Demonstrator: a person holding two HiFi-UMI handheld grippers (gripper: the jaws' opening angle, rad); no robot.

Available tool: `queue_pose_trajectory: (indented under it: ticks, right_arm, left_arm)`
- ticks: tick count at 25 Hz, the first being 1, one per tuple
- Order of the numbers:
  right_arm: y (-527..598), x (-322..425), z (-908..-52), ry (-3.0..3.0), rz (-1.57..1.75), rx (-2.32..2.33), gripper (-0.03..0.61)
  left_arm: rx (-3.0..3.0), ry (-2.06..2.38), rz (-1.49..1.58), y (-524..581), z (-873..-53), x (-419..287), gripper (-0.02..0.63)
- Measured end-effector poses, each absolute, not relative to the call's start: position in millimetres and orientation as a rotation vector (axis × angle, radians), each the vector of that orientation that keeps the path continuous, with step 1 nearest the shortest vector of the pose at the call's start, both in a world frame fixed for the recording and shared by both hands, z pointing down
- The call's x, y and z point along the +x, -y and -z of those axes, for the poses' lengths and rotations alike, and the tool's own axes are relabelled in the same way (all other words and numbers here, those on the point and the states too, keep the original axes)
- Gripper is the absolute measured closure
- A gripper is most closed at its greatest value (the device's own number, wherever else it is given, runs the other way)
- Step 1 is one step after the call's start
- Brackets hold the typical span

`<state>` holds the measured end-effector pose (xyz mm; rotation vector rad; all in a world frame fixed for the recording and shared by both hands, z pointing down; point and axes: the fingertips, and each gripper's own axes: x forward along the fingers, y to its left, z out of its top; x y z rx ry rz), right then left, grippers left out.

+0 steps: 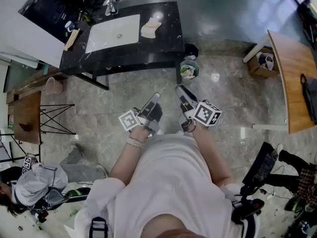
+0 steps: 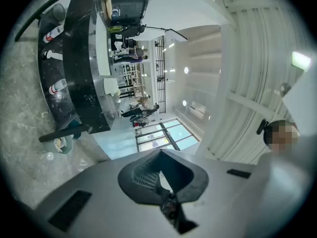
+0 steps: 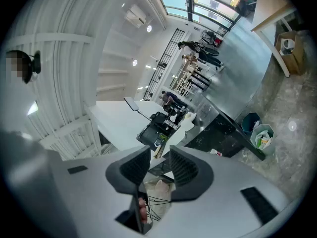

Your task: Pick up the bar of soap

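On the black countertop (image 1: 163,53) at the far side of the floor, a pale cream lump (image 1: 150,29) lies to the right of the white sink (image 1: 114,32); it may be the bar of soap, too small to be sure. Both grippers are held at waist height, well short of the counter. My left gripper (image 1: 155,98) points toward it with its jaws together and nothing in them (image 2: 161,155). The right gripper (image 1: 179,89) has a narrow gap between its pads, empty (image 3: 159,157). The counter shows side-on in the left gripper view (image 2: 79,73).
A small bin with rubbish (image 1: 189,69) stands at the counter's right end. A wooden table (image 1: 292,78) and a cardboard box (image 1: 261,62) are at the right. At the left is a low wooden table (image 1: 25,118); a person (image 1: 34,185) crouches bottom left.
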<state>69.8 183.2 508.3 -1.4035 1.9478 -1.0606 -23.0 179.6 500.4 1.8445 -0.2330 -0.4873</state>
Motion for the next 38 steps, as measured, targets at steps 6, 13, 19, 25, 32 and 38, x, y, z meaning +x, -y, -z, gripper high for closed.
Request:
queue_pose_trajectory:
  ticks: [6, 13, 19, 25, 32, 38]
  right_arm:
    - [-190, 86, -503, -1.944, 1.069, -1.385, 0.446]
    - [-199, 105, -504, -1.931, 1.061, -1.375, 0.446]
    - [-204, 113, -504, -1.924, 1.059, -1.376, 0.446]
    - [-197, 109, -501, -1.918, 1.057, -1.377, 0.446]
    - [-188, 126, -498, -1.911, 1.040, -1.393, 0.446]
    - [-171, 128, -501, -1.896, 1.058, -1.412, 0.446]
  left_arm:
    - [1.840, 0.245, 0.477, -189, -497, -4, 0.606]
    - [1.848, 0.248, 0.460, -201, -500, 14, 0.606]
    - [1.847, 0.263, 0.452, -205, -502, 17, 0.606]
    - [1.846, 0.255, 0.452, -197, -499, 12, 0.606]
    - [1.841, 0.245, 0.452, -184, -497, 28, 0.606]
    - [1.823, 0.241, 0.429, -169, -503, 31, 0.606]
